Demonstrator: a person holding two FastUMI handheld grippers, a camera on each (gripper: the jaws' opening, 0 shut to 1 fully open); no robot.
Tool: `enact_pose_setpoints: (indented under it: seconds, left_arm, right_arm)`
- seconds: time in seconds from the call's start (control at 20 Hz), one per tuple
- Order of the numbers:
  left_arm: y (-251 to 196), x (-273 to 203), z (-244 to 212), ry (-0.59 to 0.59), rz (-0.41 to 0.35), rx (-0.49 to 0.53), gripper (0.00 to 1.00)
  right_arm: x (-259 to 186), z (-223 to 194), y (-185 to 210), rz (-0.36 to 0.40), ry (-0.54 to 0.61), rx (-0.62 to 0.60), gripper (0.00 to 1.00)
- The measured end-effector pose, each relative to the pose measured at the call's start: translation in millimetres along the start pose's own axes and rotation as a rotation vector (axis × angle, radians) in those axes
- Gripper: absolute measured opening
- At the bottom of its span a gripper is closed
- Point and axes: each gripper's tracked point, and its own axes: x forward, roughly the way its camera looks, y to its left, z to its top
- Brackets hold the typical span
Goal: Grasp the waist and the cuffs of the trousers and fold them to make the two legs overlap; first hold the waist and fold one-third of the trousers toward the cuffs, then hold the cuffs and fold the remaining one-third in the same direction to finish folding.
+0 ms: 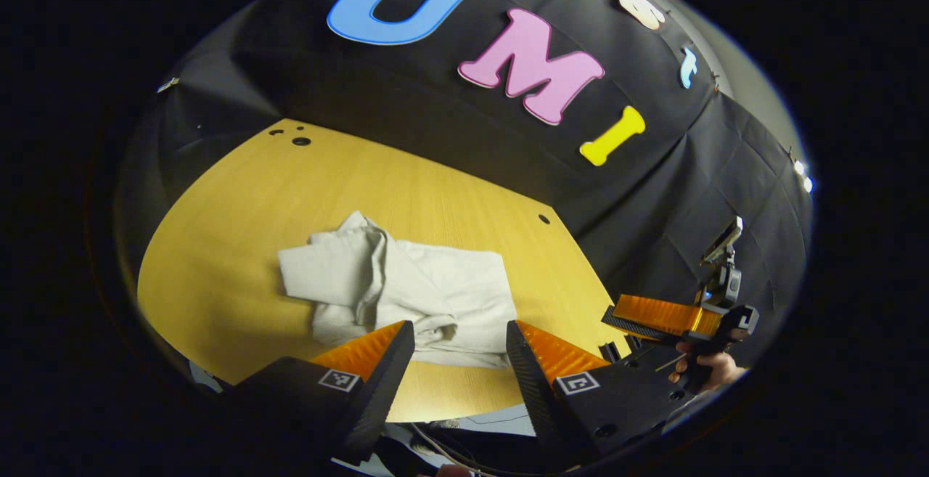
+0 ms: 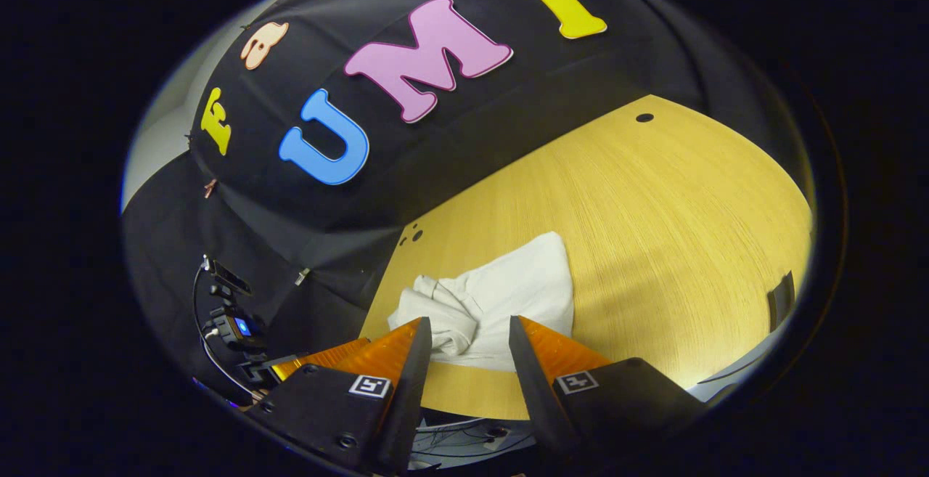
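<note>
The white trousers [image 1: 401, 295] [image 2: 490, 306] lie in a rumpled, folded heap on the wooden table [image 1: 218, 245] [image 2: 668, 245], near its front edge. The left gripper [image 1: 459, 350] and the right gripper [image 2: 468, 350] hang above that edge, each with its 2 fingers spread wide and holding nothing.

The table [image 1: 239, 194] carries one obstacle: the trousers [image 1: 406, 295], a rumpled folded heap near its front edge, nearer the left side in the right gripper view. Bare top lies open all round the heap, widest toward the back edge and the right side [image 2: 675, 230]. The black wall [image 1: 435, 128] closes the back and sides. Both grippers, the left gripper [image 1: 459, 343] and the right gripper [image 2: 468, 339], hang spread and empty at the front edge.
</note>
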Motion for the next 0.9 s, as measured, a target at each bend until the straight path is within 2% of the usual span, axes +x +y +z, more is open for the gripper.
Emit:
enact_pose_setpoints:
  seconds: [0.05,0.25,0.3,0.35,0.55,0.7,0.75,0.9]
  left_arm:
    - [6.8,-4.9,4.1,-0.022,0.012,-0.006,0.83]
    - [28.5,-23.7,14.8,-0.072,0.052,-0.04,0.83]
    - [33.7,-28.1,13.3,-0.077,0.065,-0.047,0.83]
    - [39.2,-32.9,12.1,-0.077,0.083,-0.055,0.83]
    - [42.5,-48.0,8.1,-0.093,0.118,-0.085,0.83]
    - [45.4,-54.1,2.8,-0.097,0.128,-0.102,0.83]
    - [46.7,-56.0,0.7,-0.09,0.13,-0.109,0.83]
    - [52.1,-56.1,-2.8,-0.091,0.138,-0.102,0.83]
  right_arm:
    - [-0.3,3.0,8.4,0.01,-0.016,-0.009,0.67]
    - [-6.3,8.5,32.6,0.042,-0.062,-0.094,0.75]
    - [-7.1,8.6,37.9,0.057,-0.066,-0.108,0.84]
    - [-7.8,8.1,43.1,0.07,-0.069,-0.119,0.77]
    - [-6.0,-2.1,45.7,0.08,-0.054,-0.115,0.86]
    - [4.2,-16.3,43.8,0.079,0.006,-0.092,0.9]
    - [6.7,-18.2,44.6,0.079,0.019,-0.099,0.95]
    - [15.9,-20.5,47.1,0.073,0.035,-0.139,0.96]
